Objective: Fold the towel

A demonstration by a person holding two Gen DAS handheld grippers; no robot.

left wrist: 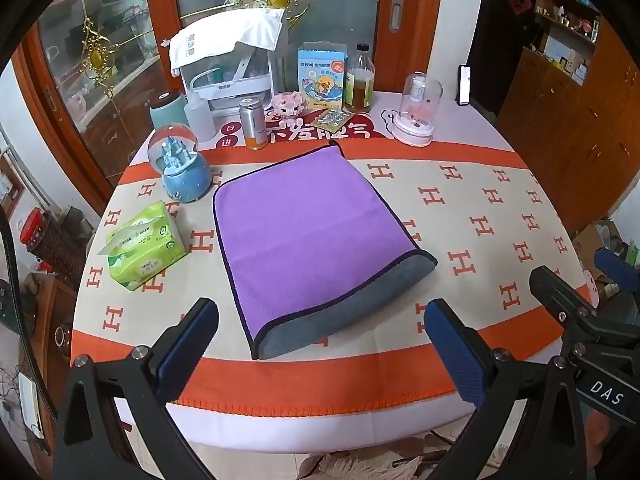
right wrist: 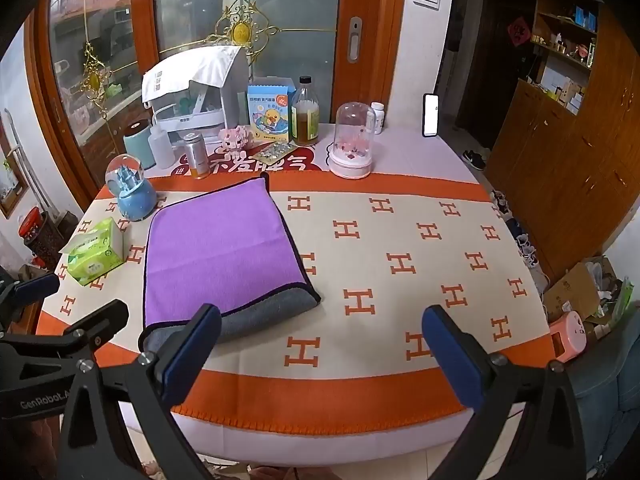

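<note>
The purple towel (left wrist: 304, 236) lies folded on the H-patterned tablecloth (left wrist: 480, 208), its grey underside (left wrist: 340, 320) showing as a rolled strip along the near edge, a dark-trimmed corner reaching the orange band at the back. The left gripper (left wrist: 320, 344) hangs above the table's near edge with its blue-padded fingers (left wrist: 188, 344) spread wide and nothing between them. The right gripper (right wrist: 320, 352) is likewise wide apart and empty, its left pad in front of the towel's near grey corner; contact cannot be judged.

At the back, the glass bottle (left wrist: 360, 80) is roughly half full of amber liquid. The snow globe (left wrist: 180, 164) holds a small blue castle, the clear dome (left wrist: 418, 108) covers pink figures, and the tissue pack (left wrist: 144, 244) beside the towel has a sheet sticking out. A clear bin under a white cloth (left wrist: 228, 64) holds items too blurred to name.

Only the right wrist view shows a small white pill bottle (right wrist: 378, 116) behind the dome, plus shoes (right wrist: 474, 158) on the floor and a pink device (right wrist: 568, 336) past the table's right edge. The phone (right wrist: 430, 115) shows its full screen there; the left view catches it only edge-on.
</note>
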